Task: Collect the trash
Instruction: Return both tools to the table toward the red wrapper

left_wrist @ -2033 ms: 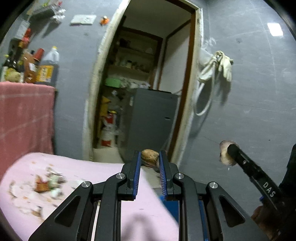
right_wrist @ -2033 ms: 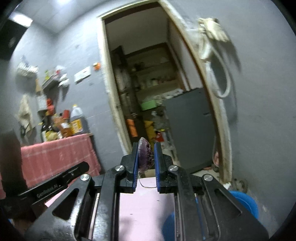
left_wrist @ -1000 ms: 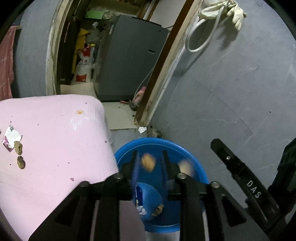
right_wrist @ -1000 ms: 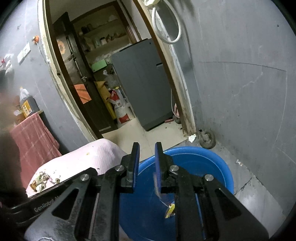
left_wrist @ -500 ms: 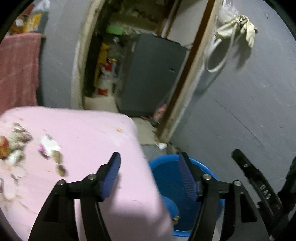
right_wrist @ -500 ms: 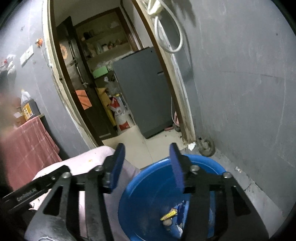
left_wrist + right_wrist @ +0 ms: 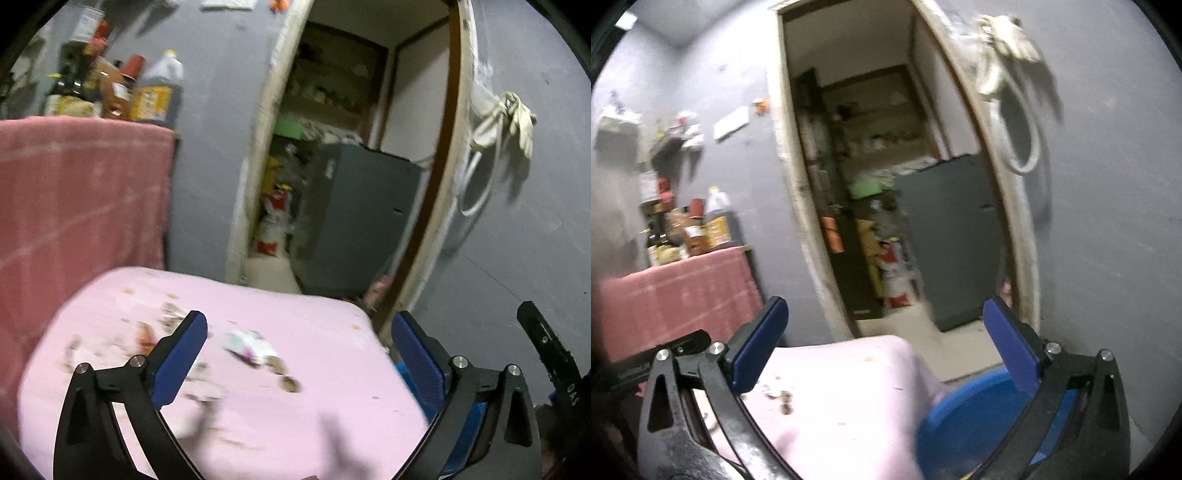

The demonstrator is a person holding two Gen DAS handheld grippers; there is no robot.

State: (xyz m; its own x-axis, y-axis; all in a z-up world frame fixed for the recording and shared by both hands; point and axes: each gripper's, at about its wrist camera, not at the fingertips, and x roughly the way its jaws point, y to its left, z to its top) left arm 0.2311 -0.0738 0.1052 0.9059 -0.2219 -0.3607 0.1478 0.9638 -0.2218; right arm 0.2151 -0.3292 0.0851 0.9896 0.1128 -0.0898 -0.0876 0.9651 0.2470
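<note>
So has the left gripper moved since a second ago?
Yes. The left gripper swung from over the blue basin back over the pink table, jaws just opened, empty.

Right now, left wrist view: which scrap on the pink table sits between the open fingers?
The crumpled white wrapper with purple print, lying between the open left gripper fingers. The brownish scrap pile lies left, by the left finger.
</note>
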